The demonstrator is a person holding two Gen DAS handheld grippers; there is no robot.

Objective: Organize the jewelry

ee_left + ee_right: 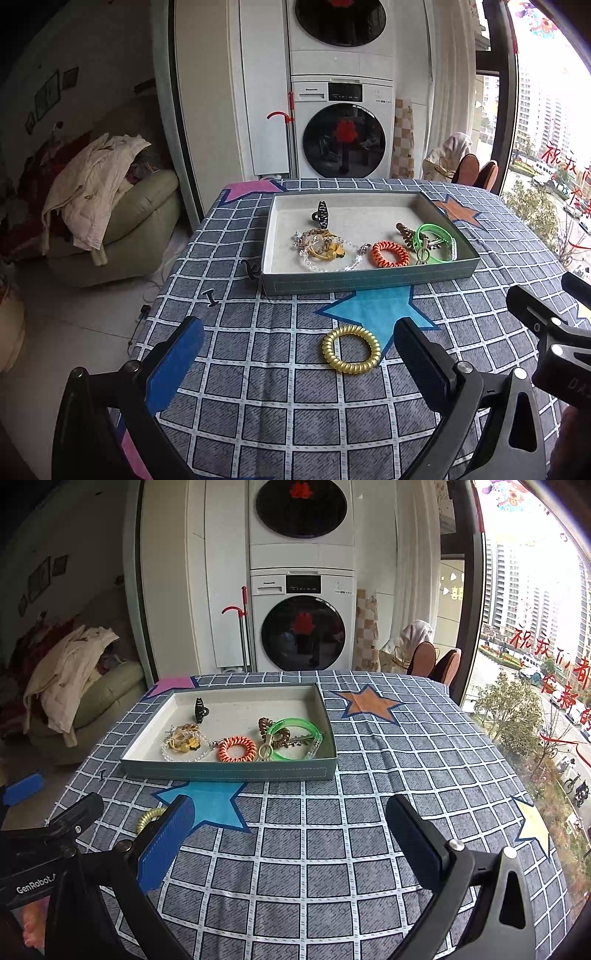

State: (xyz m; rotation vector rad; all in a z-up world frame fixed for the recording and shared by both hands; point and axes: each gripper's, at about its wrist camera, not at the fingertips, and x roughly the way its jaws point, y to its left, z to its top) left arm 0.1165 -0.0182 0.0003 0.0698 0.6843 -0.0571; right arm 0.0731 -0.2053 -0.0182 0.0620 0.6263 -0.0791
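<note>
A gold coil hair tie [351, 349] lies on the checked tablecloth in front of the grey tray [369, 282]. My left gripper [299, 354] is open and empty, its fingers on either side of the tie and above it. The tray holds a black claw clip [322, 214], a bead bracelet with a yellow charm [325, 249], an orange coil tie [389, 253], a brown coil tie [406, 232] and a green bangle [436, 243]. My right gripper [291, 834] is open and empty over bare cloth; the gold tie [149, 818] peeks out behind its left finger.
Two small dark hair pins [211, 297] [249, 267] lie on the cloth left of the tray. The right gripper's body [554, 332] shows at the right edge of the left wrist view. The table's left edge drops to the floor; a sofa and stacked washers stand beyond.
</note>
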